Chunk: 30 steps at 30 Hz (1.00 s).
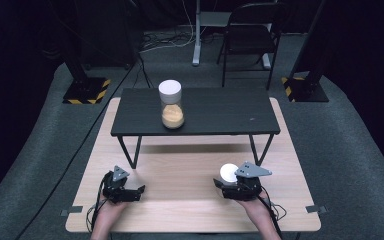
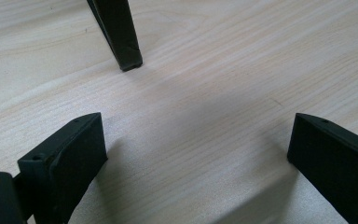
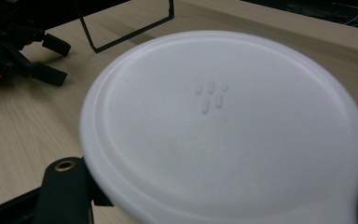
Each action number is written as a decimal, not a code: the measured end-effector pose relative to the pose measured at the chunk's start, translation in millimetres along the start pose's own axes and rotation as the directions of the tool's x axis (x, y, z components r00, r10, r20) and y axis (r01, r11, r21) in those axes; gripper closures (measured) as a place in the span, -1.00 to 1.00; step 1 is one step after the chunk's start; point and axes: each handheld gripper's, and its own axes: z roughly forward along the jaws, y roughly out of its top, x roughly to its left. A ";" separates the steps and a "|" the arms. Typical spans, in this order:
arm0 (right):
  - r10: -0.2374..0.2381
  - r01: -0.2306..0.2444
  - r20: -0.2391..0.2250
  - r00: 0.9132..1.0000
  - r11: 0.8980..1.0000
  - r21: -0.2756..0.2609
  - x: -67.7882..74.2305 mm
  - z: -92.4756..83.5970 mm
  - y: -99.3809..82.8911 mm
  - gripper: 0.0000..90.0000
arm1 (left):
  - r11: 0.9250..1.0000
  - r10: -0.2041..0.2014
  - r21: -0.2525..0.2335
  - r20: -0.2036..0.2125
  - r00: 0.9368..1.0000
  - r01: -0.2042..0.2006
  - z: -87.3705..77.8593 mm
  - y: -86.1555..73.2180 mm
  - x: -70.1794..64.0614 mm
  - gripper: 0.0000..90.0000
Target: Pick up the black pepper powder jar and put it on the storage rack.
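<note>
My right gripper [image 1: 229, 182] rests near the front right of the wooden table [image 1: 180, 200], shut on a white round lid [image 1: 228, 172]. In the right gripper view the lid [image 3: 223, 126] lies flat between the jaws, with small raised marks near its middle. My left gripper [image 1: 136, 192] sits low at the front left, jaws open wide over bare wood [image 2: 196, 149], nothing between them. A clear jar [image 1: 172, 106] with a white cap and tan contents stands upright on the left half of a small black table [image 1: 220, 112].
The small black table stands on thin legs on the wooden table; one leg [image 2: 126, 46] is just ahead of my left gripper. Beyond the table are a black folding chair [image 1: 252, 37], floor cables and yellow-striped stand bases [image 1: 86, 91].
</note>
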 end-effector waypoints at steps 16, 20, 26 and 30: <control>-0.021 0.021 -0.005 1.000 1.000 0.009 -1.4 -17.3 32.3 -0.34 | 1.000 0.000 0.000 0.000 1.000 0.000 0.0 0.0 0.0 -0.92; -0.027 0.027 -0.001 1.000 1.000 0.001 -2.4 -20.7 39.3 -0.34 | 1.000 0.000 0.000 0.000 1.000 0.000 0.0 0.0 0.0 -0.92; -0.035 0.035 0.006 0.999 0.999 -0.006 -4.0 -24.7 49.8 -0.34 | 1.000 0.000 0.000 0.000 1.000 0.000 0.0 0.0 -0.1 -0.92; -0.041 0.041 0.004 0.999 0.999 -0.009 -6.5 -27.0 57.0 -0.34 | 1.000 0.000 0.000 0.000 1.000 0.000 0.0 0.0 -0.1 -0.92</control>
